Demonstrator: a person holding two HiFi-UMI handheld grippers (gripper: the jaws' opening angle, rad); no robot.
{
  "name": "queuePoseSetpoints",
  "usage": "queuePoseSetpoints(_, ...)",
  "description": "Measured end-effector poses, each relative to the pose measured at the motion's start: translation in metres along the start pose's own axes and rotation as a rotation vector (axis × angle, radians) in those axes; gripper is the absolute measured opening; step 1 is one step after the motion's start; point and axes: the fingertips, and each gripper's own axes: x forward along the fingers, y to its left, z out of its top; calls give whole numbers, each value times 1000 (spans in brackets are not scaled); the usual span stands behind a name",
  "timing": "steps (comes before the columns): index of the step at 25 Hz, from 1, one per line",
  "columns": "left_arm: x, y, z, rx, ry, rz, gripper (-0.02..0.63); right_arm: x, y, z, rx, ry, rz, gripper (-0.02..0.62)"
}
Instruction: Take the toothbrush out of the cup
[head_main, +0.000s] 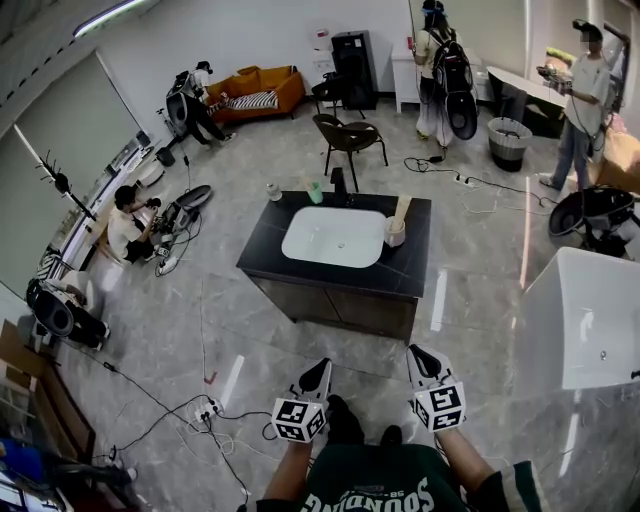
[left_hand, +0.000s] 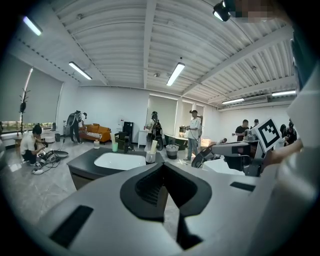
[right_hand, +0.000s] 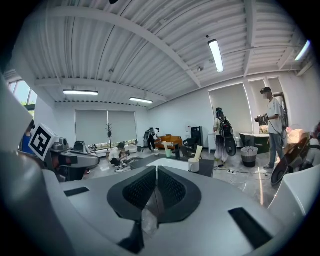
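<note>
Both grippers are empty and well short of the target.

Left gripper (left_hand: 164, 167): fingers fully closed, pads together, nothing between them. Right gripper (right_hand: 156, 170): same in its own view, pads meeting along the centre line and gripping nothing. In the head view both sit low in frame, side by side but apart, tips pointing toward the counter (head_main: 268, 252).

The cup (head_main: 394, 236) is well ahead of both sets of fingertips, on the black counter just beside the right edge of the white sink (head_main: 333, 237). It stands nearer the right gripper's line than the left's. In the left gripper view the cup (left_hand: 150, 157) shows just above the closed fingertips, slightly left of them. In the right gripper view it (right_hand: 193, 165) sits beyond the tips and off to their right.

The toothbrush (head_main: 402, 209) is in the cup, leaning and sticking out above the rim. It's only a pale stick at this range, so I can't make out the head. Nothing touches the cup or the brush.

A green cup (head_main: 315, 192) stands at the counter's far edge, further from the fingers.
</note>
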Motion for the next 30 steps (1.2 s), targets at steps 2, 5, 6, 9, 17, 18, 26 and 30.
queuePoseSetpoints(2, 4, 5, 0, -2, 3, -4, 11, 5, 0, 1, 5, 2, -4, 41)
queuePoseSetpoints(5, 10, 13, 0, -9, 6, -10, 11, 13, 1, 0, 7, 12, -7, 41)
queuePoseSetpoints(6, 12, 17, 1, -11, 5, -11, 11, 17, 2, 1, 7, 15, -8, 41)
queuePoseSetpoints(9, 19, 35, 5, -15, 2, -15, 11, 36, 7, 5, 6, 21, -9, 41)
queuePoseSetpoints(17, 57, 102, 14, -52, -2, -39, 11, 106, 17, 23, -12, 38, -27, 41)
queuePoseSetpoints(18, 63, 110, 17, -53, -5, -48, 11, 116, 18, 28, -14, 36, -34, 41)
queuePoseSetpoints(26, 94, 181, 39, -25, -15, -125, 11, 193, 39, 52, -1, 32, -86, 41)
queuePoseSetpoints(30, 101, 213, 46, -5, -13, -149, 11, 226, 56, 55, 4, 30, -101, 41)
